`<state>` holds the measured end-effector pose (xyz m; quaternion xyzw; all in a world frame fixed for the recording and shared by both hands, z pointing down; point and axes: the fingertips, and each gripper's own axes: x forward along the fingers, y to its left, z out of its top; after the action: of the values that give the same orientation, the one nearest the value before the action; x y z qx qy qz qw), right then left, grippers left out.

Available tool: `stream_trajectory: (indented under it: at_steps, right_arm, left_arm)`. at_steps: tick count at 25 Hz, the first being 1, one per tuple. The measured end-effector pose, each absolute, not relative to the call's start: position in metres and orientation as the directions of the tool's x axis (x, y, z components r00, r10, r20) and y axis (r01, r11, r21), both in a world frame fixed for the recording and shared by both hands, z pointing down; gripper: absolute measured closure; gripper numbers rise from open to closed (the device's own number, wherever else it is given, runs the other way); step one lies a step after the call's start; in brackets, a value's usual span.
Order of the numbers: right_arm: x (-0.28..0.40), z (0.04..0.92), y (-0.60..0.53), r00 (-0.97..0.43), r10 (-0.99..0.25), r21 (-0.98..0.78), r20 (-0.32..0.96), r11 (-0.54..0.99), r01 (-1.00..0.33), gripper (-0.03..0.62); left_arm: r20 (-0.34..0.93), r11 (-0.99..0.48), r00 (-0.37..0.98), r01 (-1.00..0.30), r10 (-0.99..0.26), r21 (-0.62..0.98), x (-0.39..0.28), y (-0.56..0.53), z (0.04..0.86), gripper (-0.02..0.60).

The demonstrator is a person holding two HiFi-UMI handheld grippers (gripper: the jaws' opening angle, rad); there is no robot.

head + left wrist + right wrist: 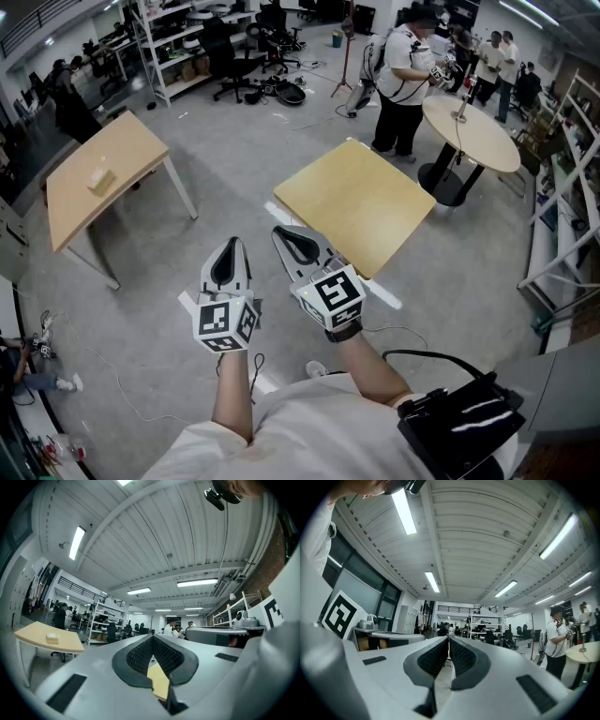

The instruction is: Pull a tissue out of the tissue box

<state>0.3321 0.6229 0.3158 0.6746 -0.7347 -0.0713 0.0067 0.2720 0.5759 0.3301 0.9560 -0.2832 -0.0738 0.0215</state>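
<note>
though empty, the left claw [230,247] and right claw [285,235] sit closed.

A person in a white shirt [401,80] is standing beyond a square light-wood bench [356,202]; black office chairs [230,61] are sitting near white metal shelving [173,37].

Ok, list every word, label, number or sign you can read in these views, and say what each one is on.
No readable words, brands or numbers in any view.
On the left gripper, the cube: black-and-white square markers, patterns only, no text.
On the right gripper, the cube: the same kind of markers, no text.
On the shelves: anything printed is too small to read.
</note>
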Motion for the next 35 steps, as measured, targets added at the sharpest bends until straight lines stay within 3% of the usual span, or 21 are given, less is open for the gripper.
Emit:
stream_trajectory:
  at_steps: [12,18,26,35]
  right_arm:
    - [0.409,0.334,0.642,-0.027,-0.999,0.055,-0.043,0.024,-0.998,0.586]
    - [0.421,0.345,0.646,-0.123,-0.991,0.051,-0.061,0.12,-0.991,0.586]
    - [0.361,0.347,0.579,-0.308,-0.95,-0.029,-0.06,0.31,-0.95,0.588]
    - [0.265,0.376,0.446,-0.36,-0.93,0.019,0.073,0.362,-0.932,0.588]
  left_arm:
    - [-0.112,-0.859,0.852,-0.504,-0.512,0.089,0.344,0.598,0.342,0.58]
    - [-0.109,-0.803,0.796,-0.591,-0.596,0.078,0.35,0.606,0.353,0.58]
    - [-0.068,-0.663,0.659,-0.745,-0.749,0.071,0.272,0.563,0.35,0.58]
    - [-0.064,-0.552,0.548,-0.824,-0.834,0.129,0.169,0.435,0.361,0.581]
